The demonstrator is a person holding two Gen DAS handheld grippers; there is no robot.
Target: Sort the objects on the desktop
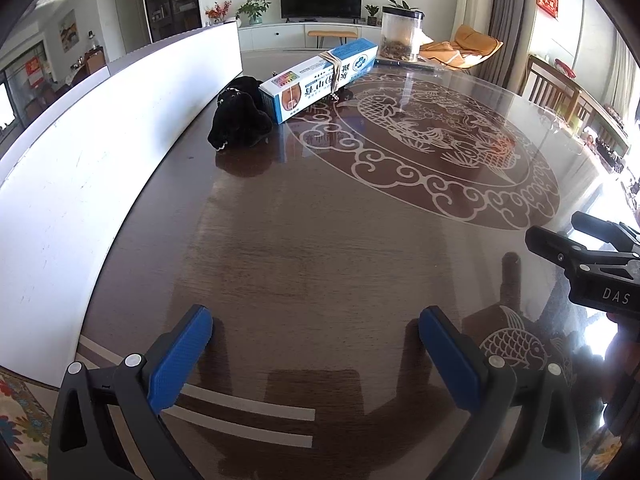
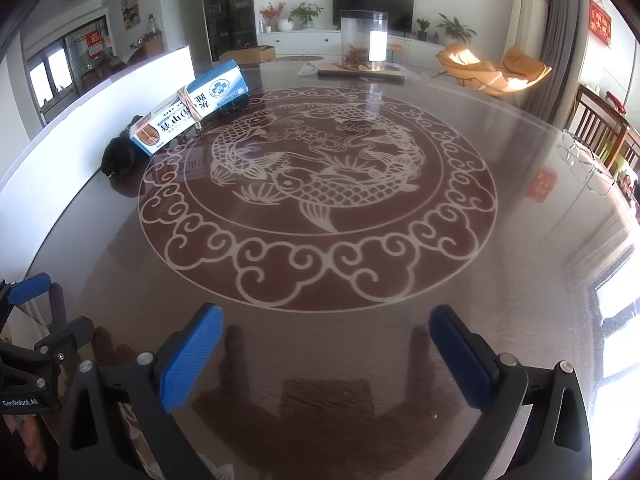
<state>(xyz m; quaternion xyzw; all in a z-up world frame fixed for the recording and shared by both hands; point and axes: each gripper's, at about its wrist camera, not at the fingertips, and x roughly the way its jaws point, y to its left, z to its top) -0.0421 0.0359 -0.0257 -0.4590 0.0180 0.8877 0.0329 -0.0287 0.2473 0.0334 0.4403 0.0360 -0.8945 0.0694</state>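
A: Left to right, quick. What's on the far left?

B: White board (image 1: pixel 120 120) standing along the left edge of the counter (image 1: pixel 320 260). Just beside it, far left, a black fuzzy thing (image 1: pixel 240 118), maybe a plush toy or a cloth; too dark to tell which. Touching it on the right, a blue-and-white box (image 1: pixel 320 76) with a rubber band round its middle, its near end raised and leaning on the black thing.

A: Further right?

B: Far side, a clear jar (image 1: pixel 400 34) with brownish stuff in the bottom, standing on a flat dark slab. Well apart from the box. Big fish-and-cloud pattern fills the middle of the counter; nothing lies on it.

A: Claws?

B: Left claw (image 1: pixel 316 344) released, blue pads wide apart, nothing between them, low over the near edge. Right claw (image 2: pixel 326 350) the same: spread, empty, near edge, to the right of the left one.

A: Progress?

B: Looks like the start. Nothing gripped, both claws well apart from every object. Box and black thing sit piled together, not sorted in any way I can see. No bin or tray in view, so where things should go is unclear.

A: How's the box to handle?

B: Long, light cardboard probably, stiff sides. Narrow way should fit the claw. The black thing looks soft and would squash.
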